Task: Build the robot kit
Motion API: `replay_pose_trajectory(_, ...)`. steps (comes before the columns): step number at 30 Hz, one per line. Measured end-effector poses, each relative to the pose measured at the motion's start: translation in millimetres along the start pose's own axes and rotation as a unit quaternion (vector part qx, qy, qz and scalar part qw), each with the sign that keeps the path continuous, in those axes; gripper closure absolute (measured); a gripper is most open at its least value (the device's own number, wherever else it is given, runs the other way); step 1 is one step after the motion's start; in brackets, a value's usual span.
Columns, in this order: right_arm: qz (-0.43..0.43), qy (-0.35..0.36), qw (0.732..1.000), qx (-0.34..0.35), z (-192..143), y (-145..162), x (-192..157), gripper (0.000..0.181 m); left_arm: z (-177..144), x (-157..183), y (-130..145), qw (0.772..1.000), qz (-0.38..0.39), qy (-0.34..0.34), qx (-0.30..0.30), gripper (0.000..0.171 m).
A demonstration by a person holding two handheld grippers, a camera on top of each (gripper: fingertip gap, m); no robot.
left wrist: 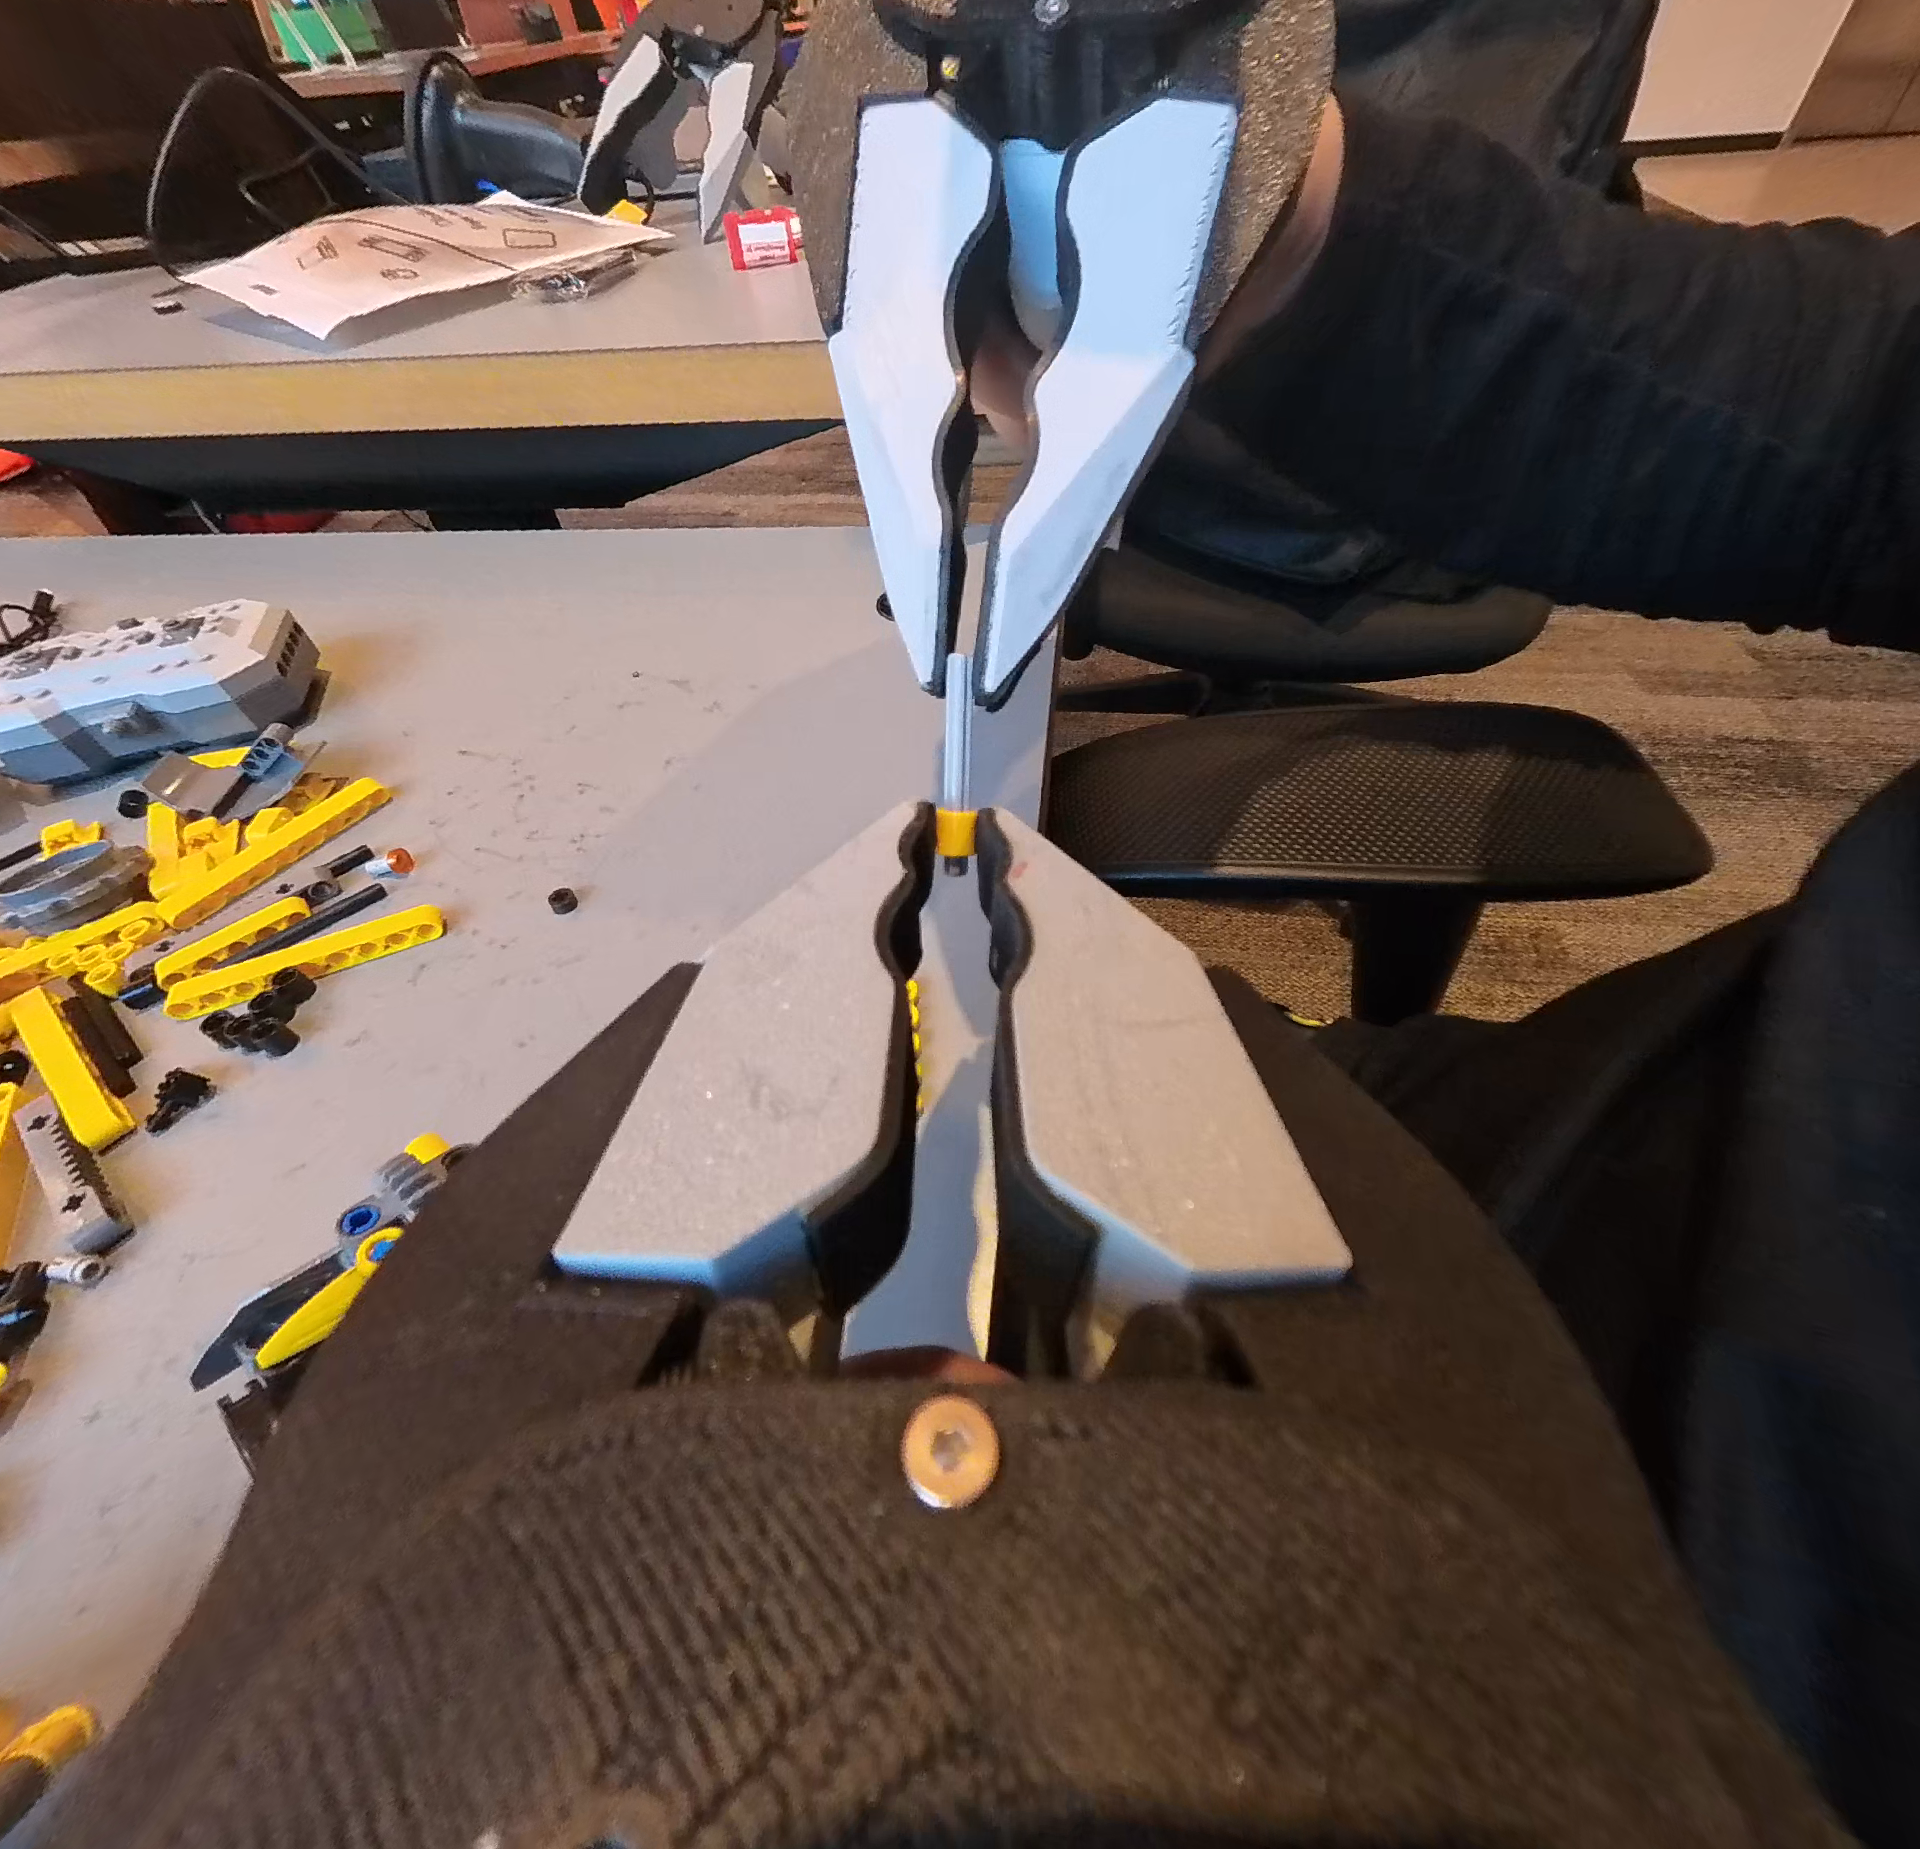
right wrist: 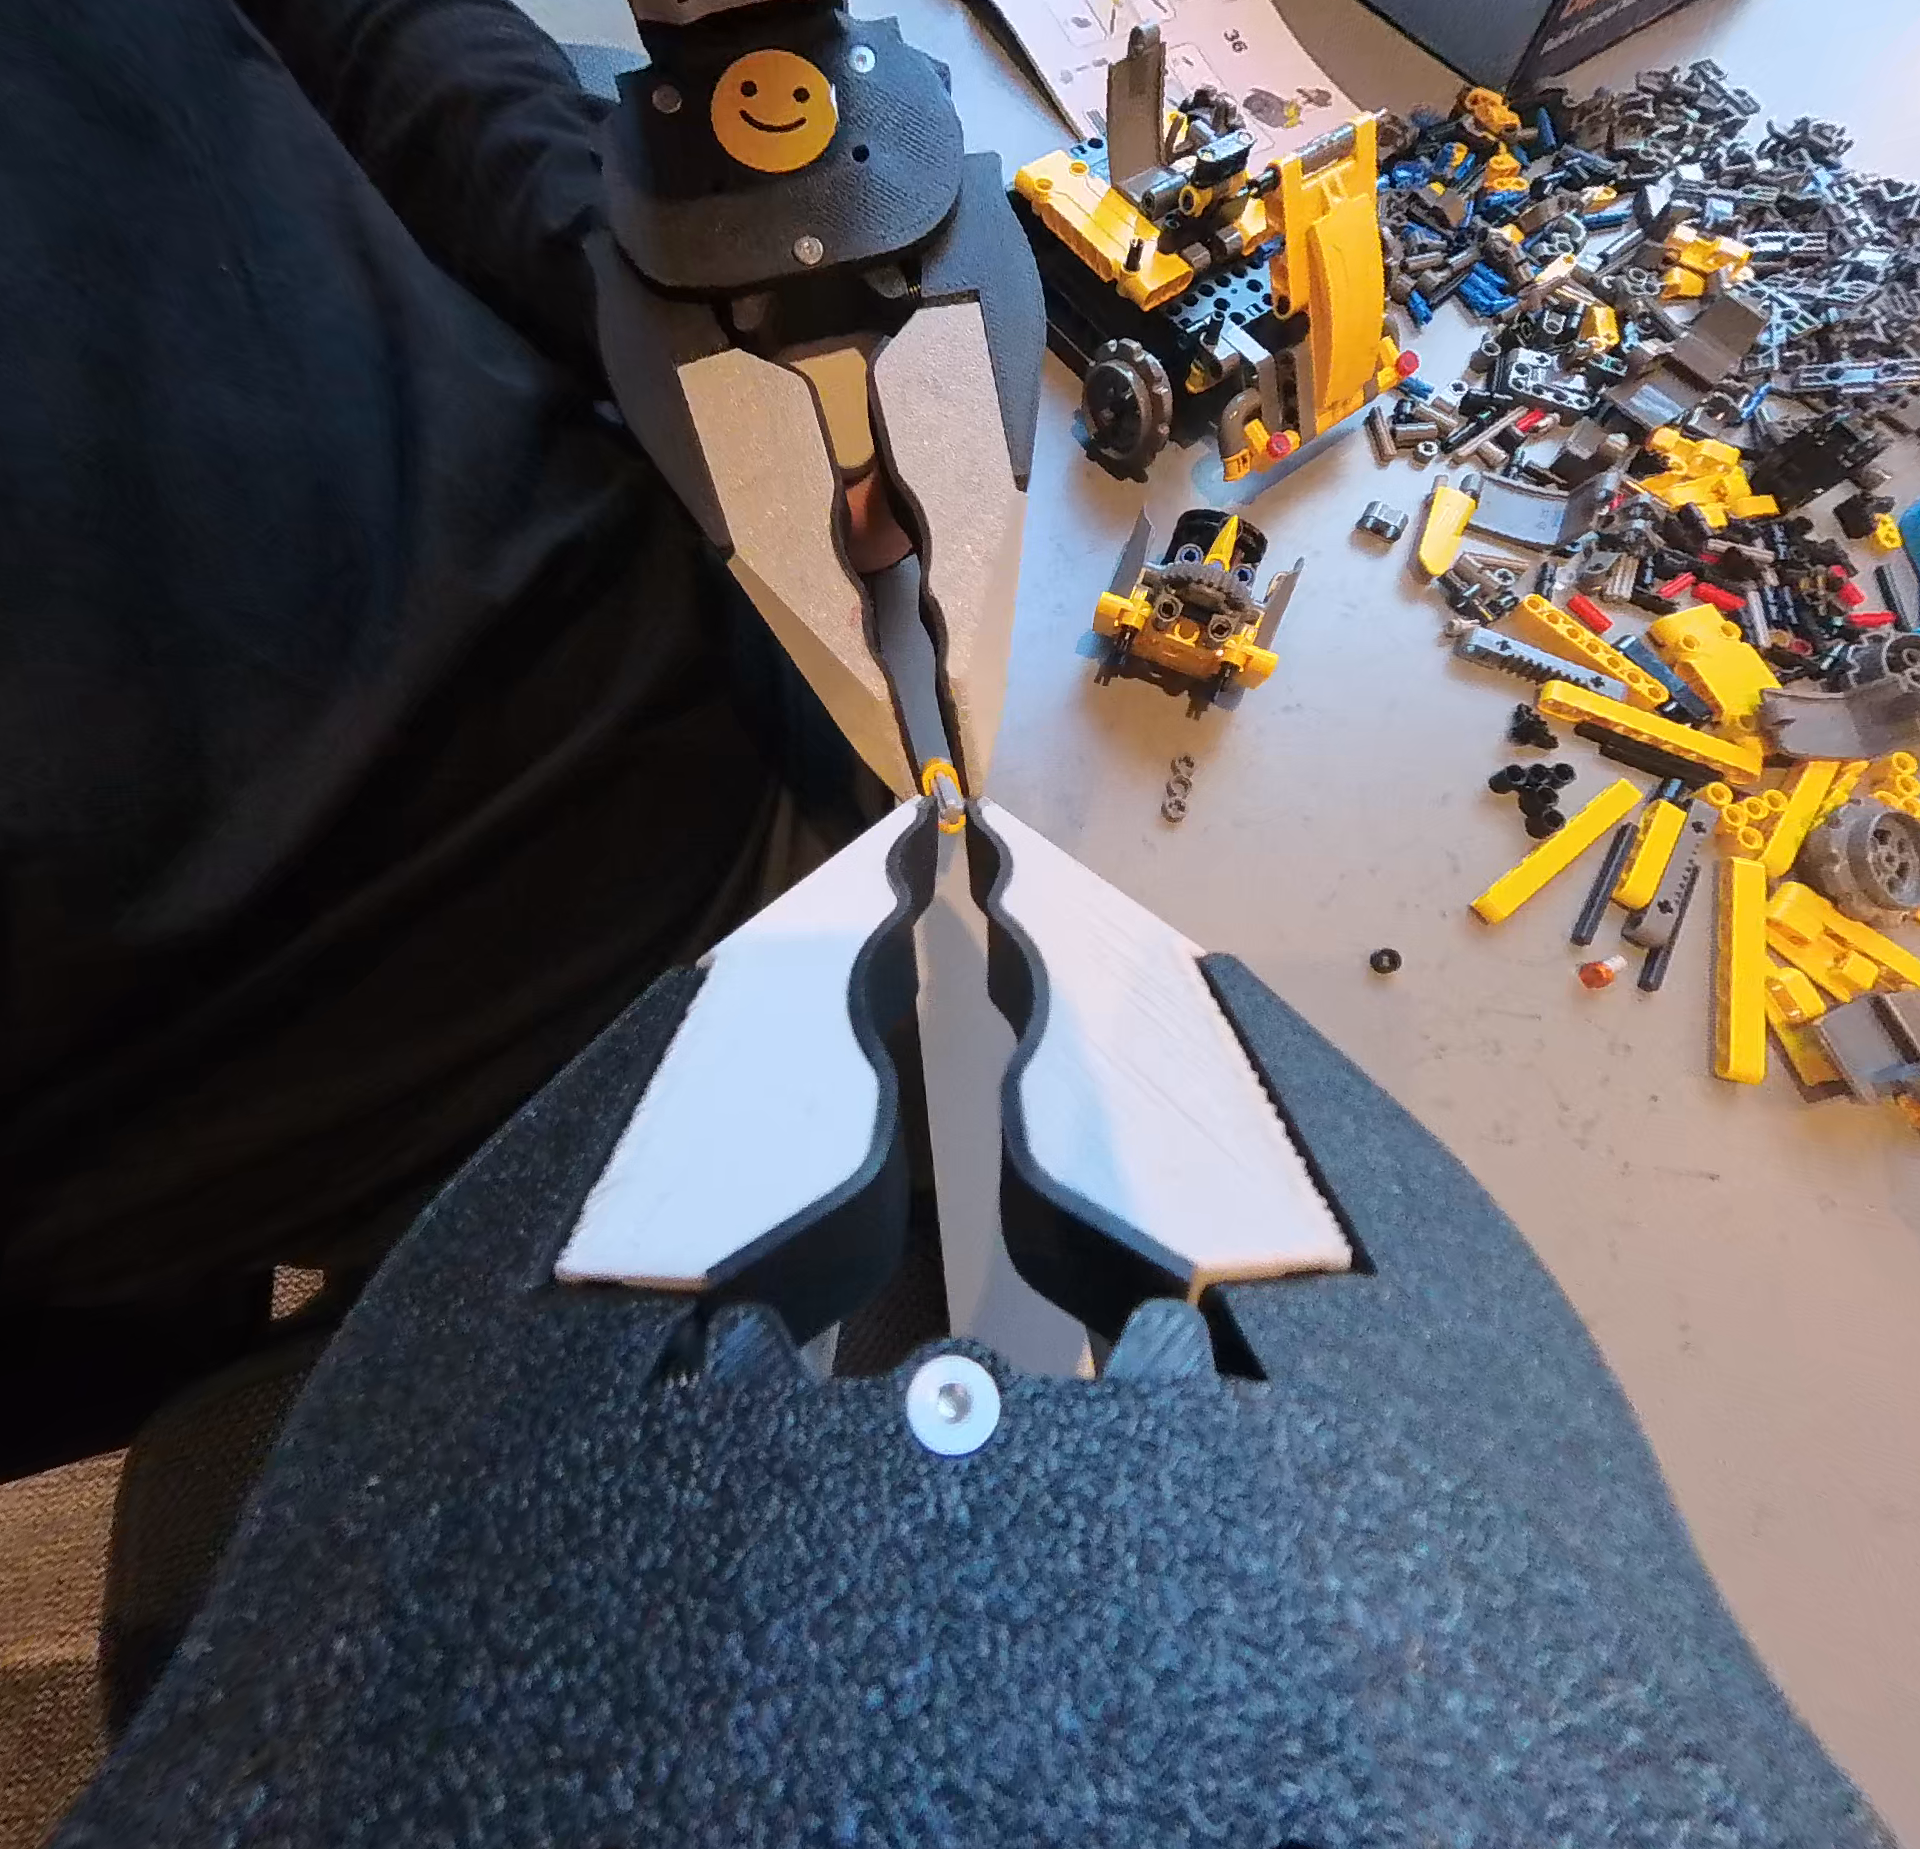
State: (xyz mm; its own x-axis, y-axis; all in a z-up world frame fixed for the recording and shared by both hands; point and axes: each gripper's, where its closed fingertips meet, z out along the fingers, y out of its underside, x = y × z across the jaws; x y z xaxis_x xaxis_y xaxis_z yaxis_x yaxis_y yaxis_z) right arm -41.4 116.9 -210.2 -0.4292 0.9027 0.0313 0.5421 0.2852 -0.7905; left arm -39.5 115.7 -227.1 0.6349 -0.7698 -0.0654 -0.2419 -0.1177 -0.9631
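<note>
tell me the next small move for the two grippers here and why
Probably push the grey rod a little further through the yellow collar. The left gripper is shut on the collar, the right gripper is shut on the rod, tip to tip off the table edge, and most of the rod sits outside the collar.

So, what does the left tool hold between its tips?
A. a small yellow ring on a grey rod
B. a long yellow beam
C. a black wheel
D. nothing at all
A: the left tool is shut on the small yellow ring, which sits on the grey rod; the right tool pinches the rod's other end, above the table.
</note>
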Motion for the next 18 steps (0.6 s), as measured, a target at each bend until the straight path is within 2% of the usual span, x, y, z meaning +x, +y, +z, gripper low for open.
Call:
replay_pose_trajectory(8, -0.007, -0.002, 1.000, -0.008, 3.1, 0.9, -1.6, 0.176, 0.4, 1.0, 2.2, 1.000, -0.004, 0.004, -0.006, 0.167)
replay_pose_trajectory(12, -0.009, 0.003, 1.000, -0.028, 5.6, 5.6, -0.4, 0.177, 0.8, -2.2, 7.0, 0.999, -0.039, 0.007, -0.021, 0.166)
replay_pose_trajectory(14, -0.001, 0.006, 0.999, -0.048, 7.5, 11.8, 1.9, 0.177, -0.5, -7.0, 13.3, 0.998, -0.047, 0.000, -0.041, 0.161)
replay_pose_trajectory(18, 0.007, 0.019, 0.994, -0.109, 14.4, 28.4, 8.0, 0.177, 1.3, -11.6, 41.4, 0.990, -0.033, -0.018, -0.135, 0.155)
